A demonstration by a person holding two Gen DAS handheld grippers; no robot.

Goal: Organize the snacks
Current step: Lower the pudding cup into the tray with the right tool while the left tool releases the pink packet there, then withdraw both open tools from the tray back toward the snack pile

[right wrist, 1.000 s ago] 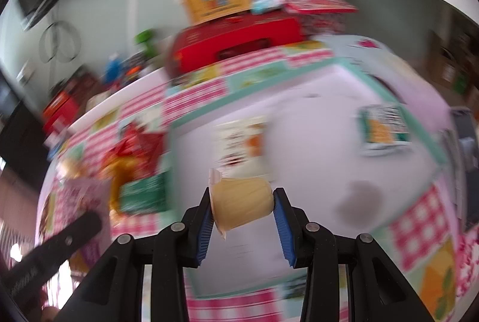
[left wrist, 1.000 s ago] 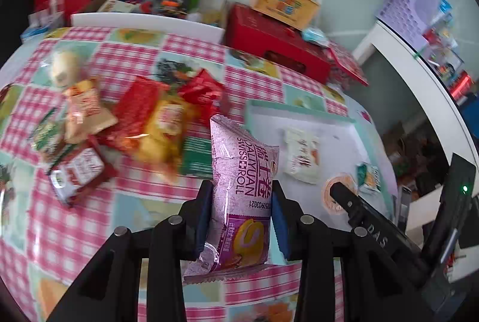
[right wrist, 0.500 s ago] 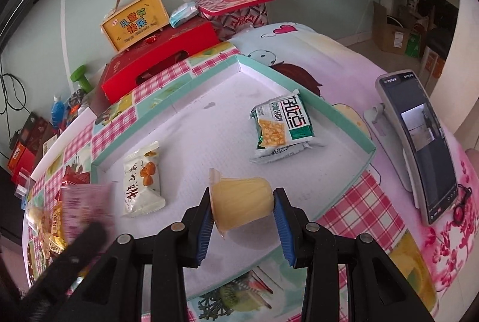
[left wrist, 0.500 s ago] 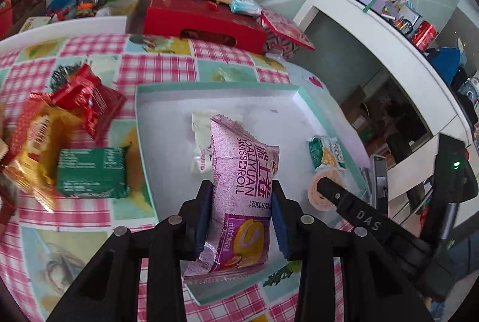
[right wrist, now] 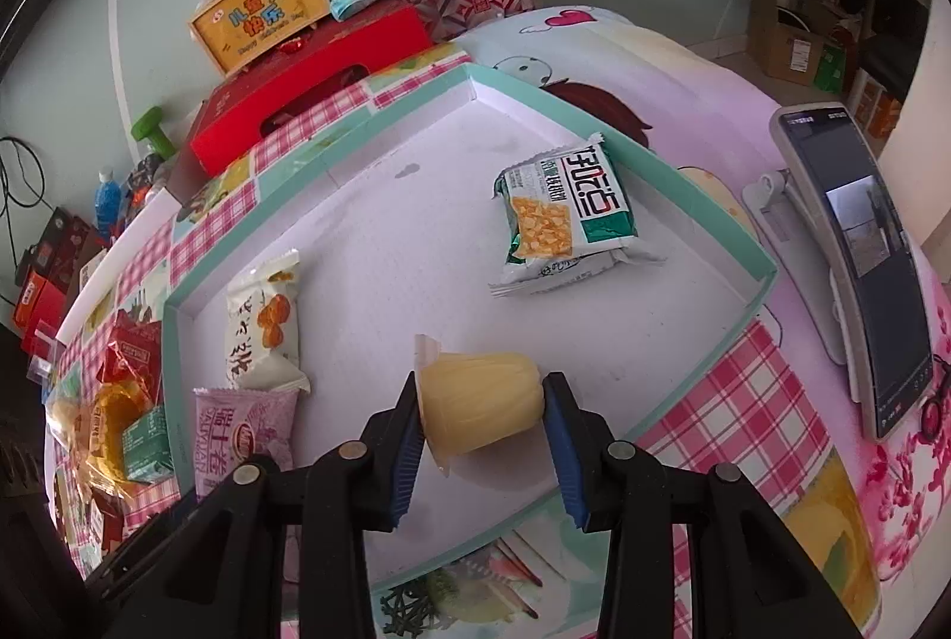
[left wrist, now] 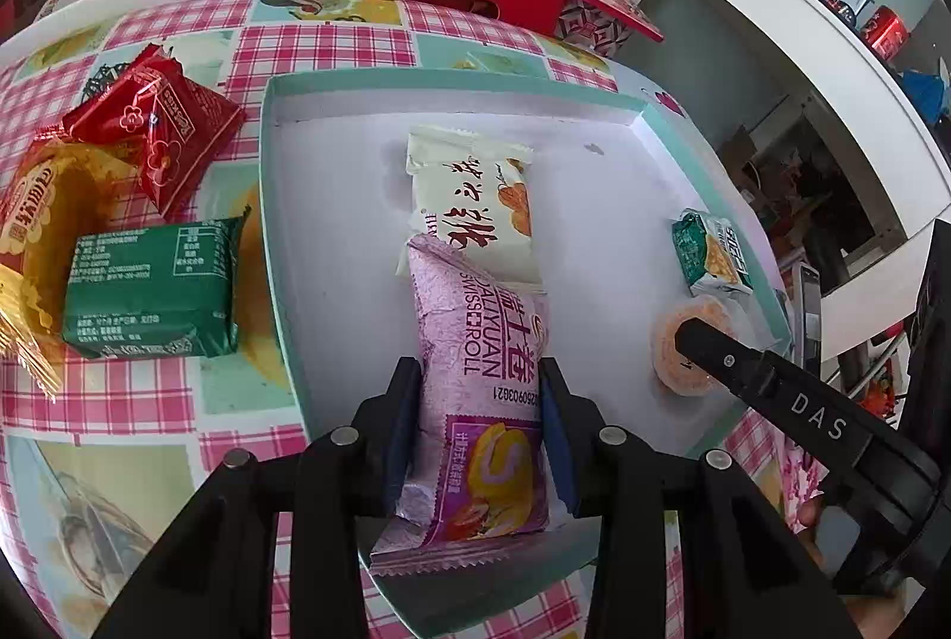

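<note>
Two packets are seen lying in the tray. Swiss roll is pinched by left gripper, jelly cup by right gripper, both unreleased; loose snacks remain at 9 o'clock.

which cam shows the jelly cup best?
Right wrist: the jelly cup sits centred and unblocked between the right gripper pads. Left wrist shows only its lid end, partly behind that gripper.

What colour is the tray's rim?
Teal-green, with a white inside; the tray shows best in the right wrist view.
</note>
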